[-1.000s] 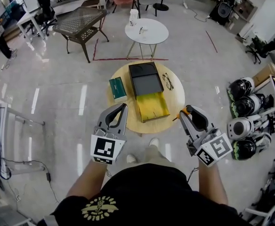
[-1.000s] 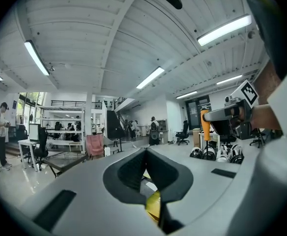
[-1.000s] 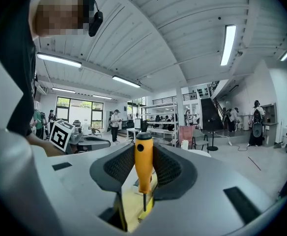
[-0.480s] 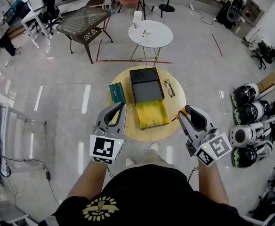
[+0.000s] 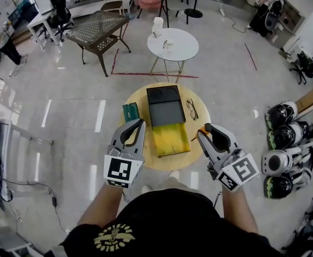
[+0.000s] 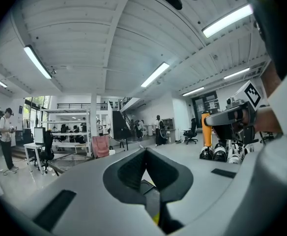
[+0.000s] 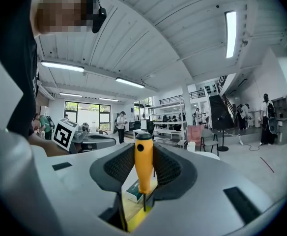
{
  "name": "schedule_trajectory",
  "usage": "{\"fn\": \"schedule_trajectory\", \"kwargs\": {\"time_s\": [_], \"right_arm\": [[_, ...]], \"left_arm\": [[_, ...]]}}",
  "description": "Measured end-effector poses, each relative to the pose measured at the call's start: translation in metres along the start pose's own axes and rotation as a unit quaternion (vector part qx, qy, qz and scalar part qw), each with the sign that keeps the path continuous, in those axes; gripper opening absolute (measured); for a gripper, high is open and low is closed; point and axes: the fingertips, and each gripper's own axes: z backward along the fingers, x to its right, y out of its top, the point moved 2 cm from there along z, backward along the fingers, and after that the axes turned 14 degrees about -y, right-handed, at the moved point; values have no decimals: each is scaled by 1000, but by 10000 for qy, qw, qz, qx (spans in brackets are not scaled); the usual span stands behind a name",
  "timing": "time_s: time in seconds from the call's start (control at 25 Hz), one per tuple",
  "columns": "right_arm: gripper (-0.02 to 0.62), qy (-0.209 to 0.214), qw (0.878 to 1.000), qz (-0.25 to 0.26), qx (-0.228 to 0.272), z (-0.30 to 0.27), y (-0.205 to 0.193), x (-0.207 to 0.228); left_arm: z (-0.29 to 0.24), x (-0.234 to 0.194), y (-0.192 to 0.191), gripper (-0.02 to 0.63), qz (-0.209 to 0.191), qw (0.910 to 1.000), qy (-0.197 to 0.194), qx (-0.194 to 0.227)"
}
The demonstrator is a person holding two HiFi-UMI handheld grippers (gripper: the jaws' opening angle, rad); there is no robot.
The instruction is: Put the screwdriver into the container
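An orange-handled screwdriver [image 7: 143, 159] stands upright between the pads of my right gripper [image 7: 143, 154], shaft pointing down. In the head view the right gripper [image 5: 202, 133] hovers at the right rim of a round wooden table [image 5: 196, 125], with the screwdriver's orange handle [image 5: 203, 128] at its tip. The container, a black case [image 5: 166, 104] with a yellow part [image 5: 171, 138] in front of it, lies at the table's middle. My left gripper [image 5: 140, 123] hangs over the table's left front with jaws together and empty; its tips [image 6: 146, 150] touch.
A green box [image 5: 130, 112] lies left of the case and a pair of glasses [image 5: 192, 108] right of it. Beyond stand a white round table [image 5: 172, 43] and a brown glass-topped table [image 5: 98, 25]. Several helmets [image 5: 282, 138] sit on the floor at the right.
The wooden table has come nearer under both grippers. My right gripper has shifted slightly left toward the case, still holding the screwdriver. The left gripper keeps its place.
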Motion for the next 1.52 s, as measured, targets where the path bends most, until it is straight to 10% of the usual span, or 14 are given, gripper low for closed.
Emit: {"fn": "schedule_trajectory", "kwargs": {"time_s": [1.52], "right_arm": [[127,1452,9887,359,60,-97,7,90]], "left_arm": [[-103,-23,4,14,-24,9942,992,-407]]}}
